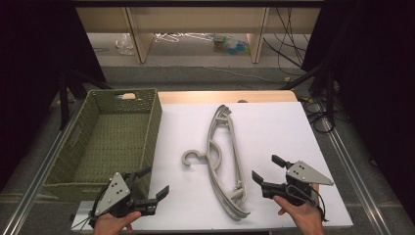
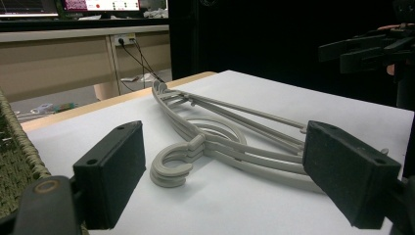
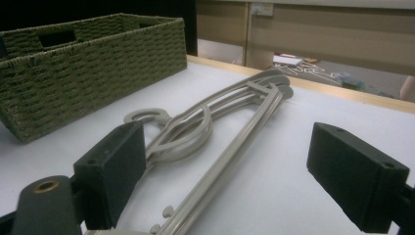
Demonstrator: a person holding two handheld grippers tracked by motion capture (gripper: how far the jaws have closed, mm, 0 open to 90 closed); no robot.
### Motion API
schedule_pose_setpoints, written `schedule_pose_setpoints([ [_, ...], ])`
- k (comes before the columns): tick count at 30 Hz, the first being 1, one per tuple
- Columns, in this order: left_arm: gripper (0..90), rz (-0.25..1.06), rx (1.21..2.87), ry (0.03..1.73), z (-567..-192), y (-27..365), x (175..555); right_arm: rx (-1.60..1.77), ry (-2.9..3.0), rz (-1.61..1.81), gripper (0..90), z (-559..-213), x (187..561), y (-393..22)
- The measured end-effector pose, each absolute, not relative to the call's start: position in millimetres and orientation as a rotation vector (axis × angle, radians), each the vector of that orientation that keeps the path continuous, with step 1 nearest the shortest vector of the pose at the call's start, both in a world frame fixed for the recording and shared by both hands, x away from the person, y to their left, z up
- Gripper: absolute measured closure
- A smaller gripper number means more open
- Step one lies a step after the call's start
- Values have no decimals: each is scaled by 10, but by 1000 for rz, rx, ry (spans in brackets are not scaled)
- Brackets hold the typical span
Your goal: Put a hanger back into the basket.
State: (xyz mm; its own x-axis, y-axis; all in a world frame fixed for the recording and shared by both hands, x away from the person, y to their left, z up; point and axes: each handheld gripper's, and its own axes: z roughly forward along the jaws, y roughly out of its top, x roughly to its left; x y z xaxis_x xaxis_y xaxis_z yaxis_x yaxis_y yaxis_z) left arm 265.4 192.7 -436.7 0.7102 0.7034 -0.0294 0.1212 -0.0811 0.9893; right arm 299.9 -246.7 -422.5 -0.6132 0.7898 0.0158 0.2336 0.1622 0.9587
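Both my tongs are wide open, holding nothing. My left gripper (image 1: 155, 190) hovers by the near corner of the green basket (image 1: 73, 169); my right gripper (image 1: 267, 169) sits just right of the stacked grey hangers (image 1: 230, 156), which lie flat mid-table on the white sheet (image 1: 279, 127), hooks pointing toward the basket.

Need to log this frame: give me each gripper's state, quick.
Left gripper: open, holding nothing, beside the basket.
Right gripper: open, holding nothing, next to the hangers.
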Motion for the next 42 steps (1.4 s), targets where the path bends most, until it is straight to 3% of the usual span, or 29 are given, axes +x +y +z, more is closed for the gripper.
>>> schedule_pose_setpoints([
  [16,158,554,1606,680,-4364,1930,2654,983,2096,1393,155,-4228,3022,-2192],
  [33,158,553,1604,686,-4363,1927,2649,940,2439,1166,167,-4215,3278,-1531],
  [42,158,550,1600,687,-4360,1930,2647,976,2608,978,276,-4389,3504,-1215],
])
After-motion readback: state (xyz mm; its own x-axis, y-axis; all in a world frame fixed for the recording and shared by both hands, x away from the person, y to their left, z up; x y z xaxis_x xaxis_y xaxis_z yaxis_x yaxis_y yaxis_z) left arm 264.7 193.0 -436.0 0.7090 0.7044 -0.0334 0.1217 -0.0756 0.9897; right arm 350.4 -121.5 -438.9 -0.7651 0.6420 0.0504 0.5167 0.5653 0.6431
